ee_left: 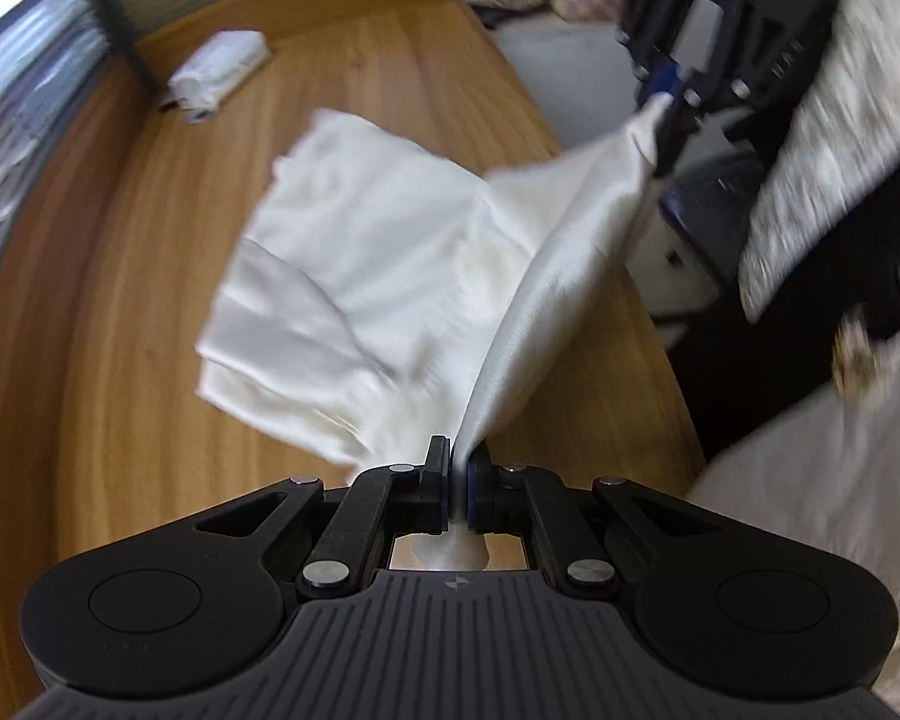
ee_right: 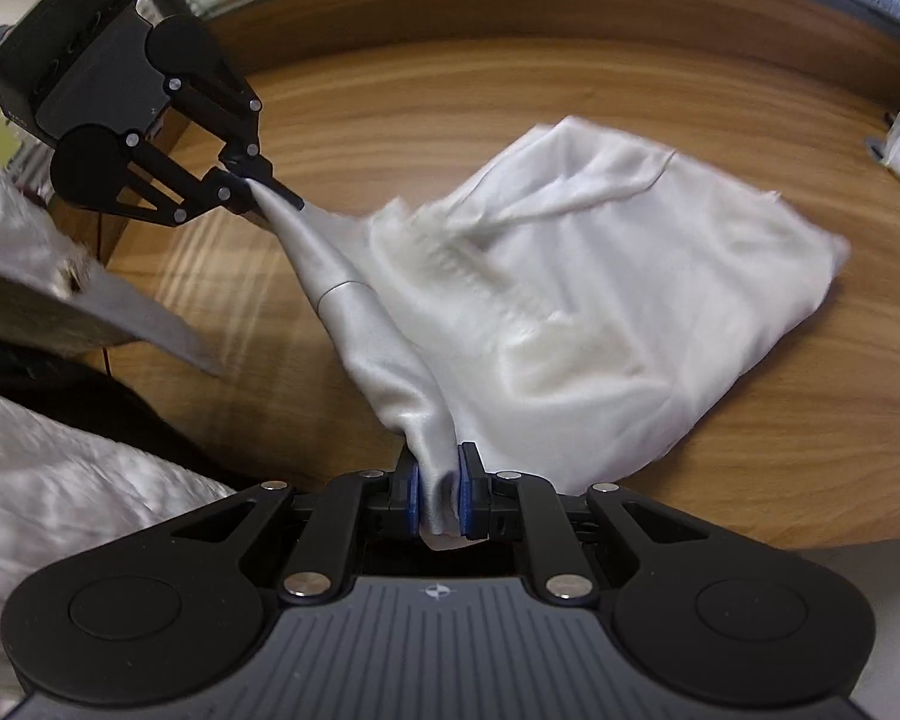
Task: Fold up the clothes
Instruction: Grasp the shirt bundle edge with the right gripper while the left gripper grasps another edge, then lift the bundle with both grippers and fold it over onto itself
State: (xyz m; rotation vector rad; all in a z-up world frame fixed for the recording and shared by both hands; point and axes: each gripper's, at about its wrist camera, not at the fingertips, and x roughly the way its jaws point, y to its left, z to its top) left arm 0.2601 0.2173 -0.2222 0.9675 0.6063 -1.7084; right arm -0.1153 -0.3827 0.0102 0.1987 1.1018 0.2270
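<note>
The left gripper (ee_left: 461, 468) is clamped on one end of a white cloth (ee_left: 360, 252), and the right gripper (ee_right: 438, 495) pinches the other end. The edge stretches taut between them, lifted, while the rest drapes onto the wooden surface (ee_left: 150, 312).

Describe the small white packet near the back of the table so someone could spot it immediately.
On the wooden table, look past the white garment toward the far edge. The small white plastic-wrapped packet lies there alone, compact and untouched, unlike the garment stretched between both grippers.
</note>
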